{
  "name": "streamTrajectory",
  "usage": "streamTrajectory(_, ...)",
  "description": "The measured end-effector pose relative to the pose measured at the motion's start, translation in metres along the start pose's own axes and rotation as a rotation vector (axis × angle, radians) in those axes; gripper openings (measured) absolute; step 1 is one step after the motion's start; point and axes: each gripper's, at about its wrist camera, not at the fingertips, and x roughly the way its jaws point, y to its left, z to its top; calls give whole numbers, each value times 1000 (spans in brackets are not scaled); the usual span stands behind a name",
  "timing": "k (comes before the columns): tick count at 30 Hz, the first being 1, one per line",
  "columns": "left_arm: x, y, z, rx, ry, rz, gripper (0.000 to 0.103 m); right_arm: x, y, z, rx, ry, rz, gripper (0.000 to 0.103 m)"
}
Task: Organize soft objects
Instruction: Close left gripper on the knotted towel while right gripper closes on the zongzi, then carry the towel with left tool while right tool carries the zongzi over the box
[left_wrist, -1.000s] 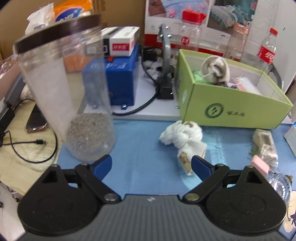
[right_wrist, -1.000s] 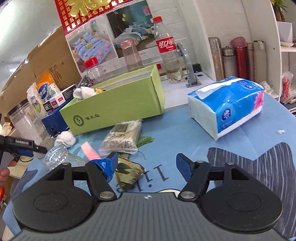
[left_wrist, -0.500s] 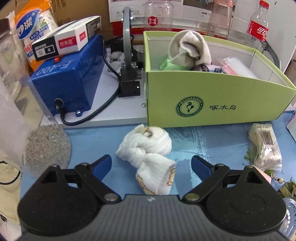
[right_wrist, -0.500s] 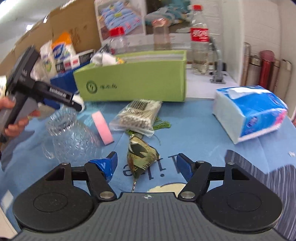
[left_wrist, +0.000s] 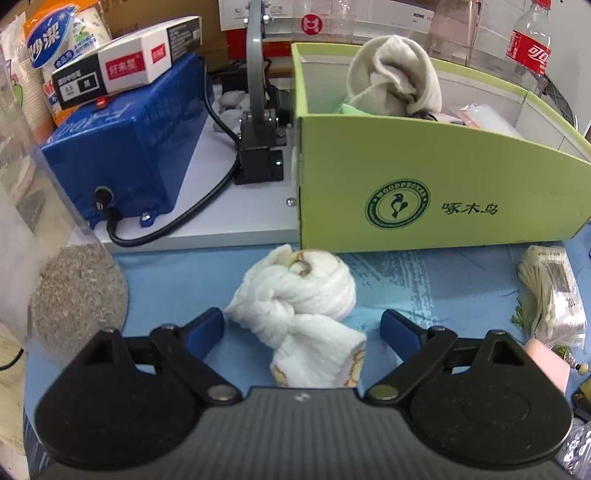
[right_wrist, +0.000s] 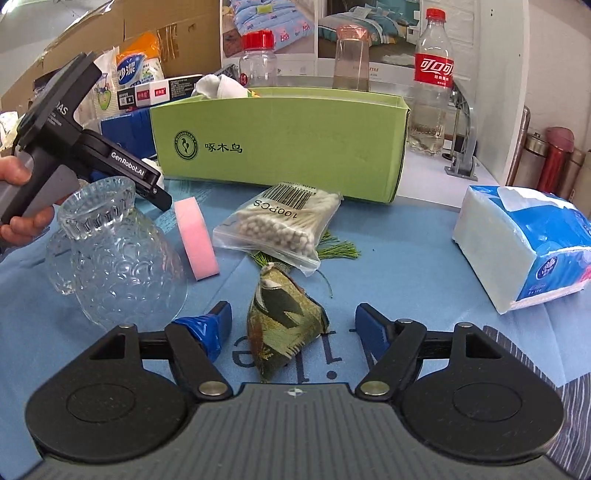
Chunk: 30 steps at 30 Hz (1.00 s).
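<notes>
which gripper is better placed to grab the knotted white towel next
Left. The left gripper is open with the knotted white towel lying between its jaws, near the green box. The right gripper straddles a green fabric pouch.

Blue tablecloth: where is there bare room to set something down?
Bare cloth lies between the cotton swab bag and the blue-and-white tissue pack, before the green cardboard box. It is crowded around the glass vase, pink sponge and green fabric pouch.
</notes>
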Motion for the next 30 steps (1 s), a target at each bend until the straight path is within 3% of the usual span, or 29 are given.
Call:
streamTrajectory(3, -9, 5, -3, -3, -17, -10, 58, 1, 2, 4, 11, 19, -12, 56)
streamTrajectory(4, -13, 8, -4, -4, -14, -15, 39, -1, 3, 2, 11, 10, -16, 50)
streamTrajectory(5, -17, 12, -6, -16, -10, -25, 28, -3, 4, 0, 11, 1, -15, 32)
streamTrajectory(6, -20, 16, -7, -35, -6, -33, 26, -6, 6, -2, 9, -8, -10, 22)
streamTrajectory(7, -24, 21, -10, -56, -4, -39, 23, -9, 7, -3, 11, -8, -7, 21)
streamTrajectory(10, -45, 32, -20, -83, -21, -39, 23, -19, 7, -4, 30, -6, 19, 20)
streamTrajectory(14, -83, 42, -19, -87, -53, -83, 23, -50, 4, 8, 35, -81, 22, 20)
streamTrajectory(20, -141, 22, 31, -23, -219, -144, 23, -78, -17, 81, -7, -258, -7, 21)
streamTrajectory(25, -138, -24, 93, 44, -269, -185, 23, -48, -35, 147, -25, -321, -21, 21)
streamTrajectory(30, -96, -60, 136, 79, -230, -220, 25, 5, -48, 190, -29, -289, -21, 21)
